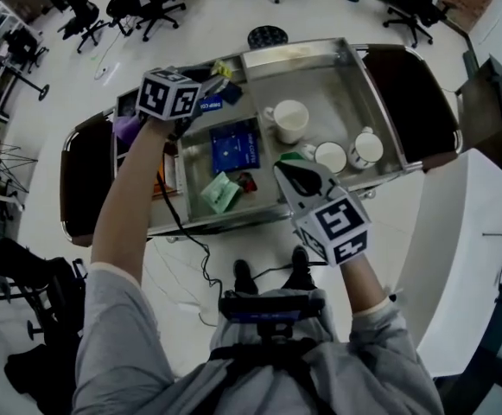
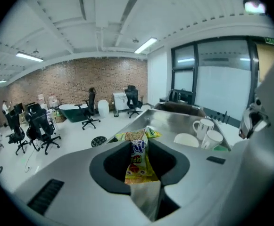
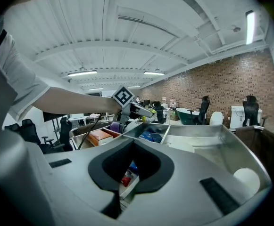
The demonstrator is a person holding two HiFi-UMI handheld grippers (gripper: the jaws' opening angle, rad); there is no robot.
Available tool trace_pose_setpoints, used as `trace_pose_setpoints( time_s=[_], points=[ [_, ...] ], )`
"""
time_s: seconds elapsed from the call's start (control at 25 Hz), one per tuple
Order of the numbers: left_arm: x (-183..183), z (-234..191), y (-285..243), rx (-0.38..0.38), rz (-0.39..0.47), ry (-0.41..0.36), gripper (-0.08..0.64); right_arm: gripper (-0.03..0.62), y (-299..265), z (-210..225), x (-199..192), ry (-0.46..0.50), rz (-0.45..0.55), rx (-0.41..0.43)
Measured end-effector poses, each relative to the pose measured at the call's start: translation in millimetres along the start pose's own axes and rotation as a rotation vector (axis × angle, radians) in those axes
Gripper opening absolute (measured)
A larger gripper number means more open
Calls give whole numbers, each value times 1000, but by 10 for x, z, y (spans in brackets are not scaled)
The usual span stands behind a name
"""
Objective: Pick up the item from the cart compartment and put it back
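Observation:
A yellow snack packet (image 2: 137, 161) stands upright between the pads of my left gripper (image 2: 137, 142), which is shut on it. In the head view the left gripper (image 1: 212, 80) holds the packet (image 1: 223, 69) over the back left corner of the steel cart (image 1: 380, 102). The right gripper view shows the same packet (image 3: 149, 117) raised above the cart's compartments. My right gripper (image 1: 287, 168) hovers over the cart's front edge, near the mugs. Its jaws meet at the tips (image 3: 134, 142) with nothing between them.
The middle compartment holds a blue box (image 1: 235, 143), a green packet (image 1: 220, 191) and a small red item (image 1: 247, 181). Three white mugs (image 1: 289, 119) (image 1: 330, 156) (image 1: 367, 148) stand in the large tray. A white counter (image 1: 458, 258) is at the right; office chairs (image 1: 151, 7) stand behind.

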State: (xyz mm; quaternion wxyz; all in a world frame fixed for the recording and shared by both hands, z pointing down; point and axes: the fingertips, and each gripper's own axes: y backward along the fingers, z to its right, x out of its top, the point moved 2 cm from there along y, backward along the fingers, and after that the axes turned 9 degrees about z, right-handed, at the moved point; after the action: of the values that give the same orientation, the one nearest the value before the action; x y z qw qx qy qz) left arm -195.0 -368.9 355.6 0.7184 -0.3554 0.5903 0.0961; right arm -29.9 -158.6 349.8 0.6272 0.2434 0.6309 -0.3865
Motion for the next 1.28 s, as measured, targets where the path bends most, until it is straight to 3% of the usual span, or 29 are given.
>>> trace_pose_setpoints(
  time_s=[0.2, 0.52, 0.8, 1.28],
  points=[
    [220, 135, 461, 32, 183, 86, 106, 9, 9, -102, 70, 16, 8, 14],
    [186, 557, 1398, 96, 369, 193, 106, 9, 54, -134, 22, 8, 21, 15],
    [-104, 907, 2074, 241, 398, 169, 106, 9, 74, -154, -72, -5, 16, 4],
    [-820, 1376, 2753, 402, 408, 264, 106, 9, 137, -304, -291, -26, -12, 7]
  ],
)
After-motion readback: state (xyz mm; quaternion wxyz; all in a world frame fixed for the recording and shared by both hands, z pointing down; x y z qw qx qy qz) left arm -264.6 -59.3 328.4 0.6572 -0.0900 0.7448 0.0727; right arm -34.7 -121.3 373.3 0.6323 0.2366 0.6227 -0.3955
